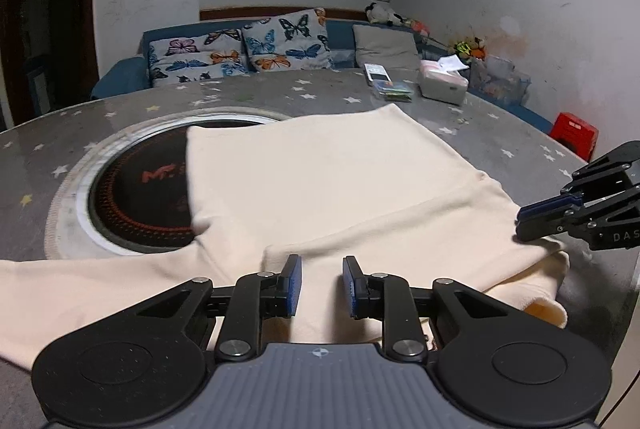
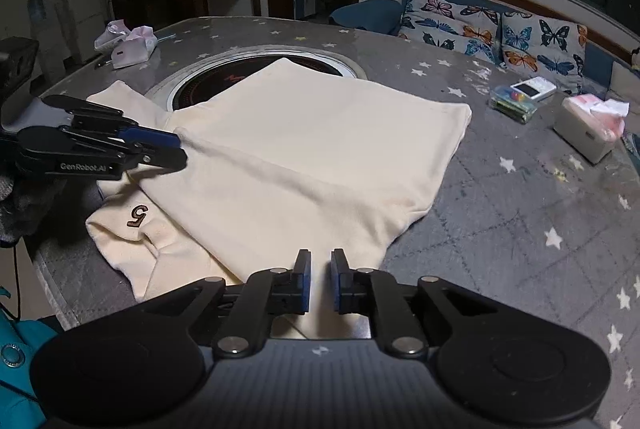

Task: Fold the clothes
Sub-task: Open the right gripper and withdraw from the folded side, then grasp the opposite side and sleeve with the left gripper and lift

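Observation:
A cream garment (image 1: 328, 185) lies partly folded on the grey star-patterned table (image 1: 120, 113); it also shows in the right wrist view (image 2: 304, 149), with a brown "5" mark (image 2: 137, 216) on one sleeve near the table edge. My left gripper (image 1: 321, 285) is open just above the cloth's near edge, nothing between its blue pads. It shows from the side in the right wrist view (image 2: 176, 149). My right gripper (image 2: 320, 279) is open with a narrow gap over the garment's near corner. It appears at the right of the left wrist view (image 1: 520, 225), tips at the cloth.
A round inset cooktop (image 1: 140, 189) sits under the garment's far side. A tissue box (image 2: 588, 133), a white device (image 2: 534, 89) and a clear box (image 2: 514, 105) lie to the right. Pink-white packets (image 2: 128, 45) lie far left. A sofa with butterfly cushions (image 1: 280, 41) stands behind.

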`<state>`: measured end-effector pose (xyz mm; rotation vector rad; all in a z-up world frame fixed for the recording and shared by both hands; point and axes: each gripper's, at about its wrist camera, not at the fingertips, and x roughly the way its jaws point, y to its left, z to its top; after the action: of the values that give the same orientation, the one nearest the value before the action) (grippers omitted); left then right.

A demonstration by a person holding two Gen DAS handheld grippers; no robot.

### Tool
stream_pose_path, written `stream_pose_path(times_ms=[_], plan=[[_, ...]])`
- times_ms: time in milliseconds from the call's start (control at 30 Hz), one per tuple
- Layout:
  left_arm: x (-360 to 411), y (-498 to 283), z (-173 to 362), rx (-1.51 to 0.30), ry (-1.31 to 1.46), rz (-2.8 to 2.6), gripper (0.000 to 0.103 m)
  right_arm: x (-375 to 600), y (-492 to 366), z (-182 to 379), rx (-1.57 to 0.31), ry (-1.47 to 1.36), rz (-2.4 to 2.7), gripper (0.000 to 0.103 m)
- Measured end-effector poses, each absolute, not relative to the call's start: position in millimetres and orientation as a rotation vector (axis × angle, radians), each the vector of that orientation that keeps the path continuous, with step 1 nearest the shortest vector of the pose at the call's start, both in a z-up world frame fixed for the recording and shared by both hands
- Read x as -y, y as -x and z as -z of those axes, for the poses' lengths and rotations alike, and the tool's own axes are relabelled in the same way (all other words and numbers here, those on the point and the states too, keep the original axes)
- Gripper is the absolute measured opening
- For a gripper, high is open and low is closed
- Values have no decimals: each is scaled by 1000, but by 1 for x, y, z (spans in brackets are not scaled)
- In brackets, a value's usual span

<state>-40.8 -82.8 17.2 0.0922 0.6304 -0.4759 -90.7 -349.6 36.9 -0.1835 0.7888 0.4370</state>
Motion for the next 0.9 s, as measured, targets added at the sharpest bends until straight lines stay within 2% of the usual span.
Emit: stream_pose_path(times_ms=[333, 600, 900], plan=[[33, 49, -25, -622, -28, 311, 25, 309, 66, -52, -753, 236, -531, 12], [-31, 53, -30, -624, 54, 76, 34, 247, 47, -47, -754, 291, -669, 12], [-89, 53, -24, -635, 138, -144, 38, 192, 59, -32, -773, 367, -796, 12]])
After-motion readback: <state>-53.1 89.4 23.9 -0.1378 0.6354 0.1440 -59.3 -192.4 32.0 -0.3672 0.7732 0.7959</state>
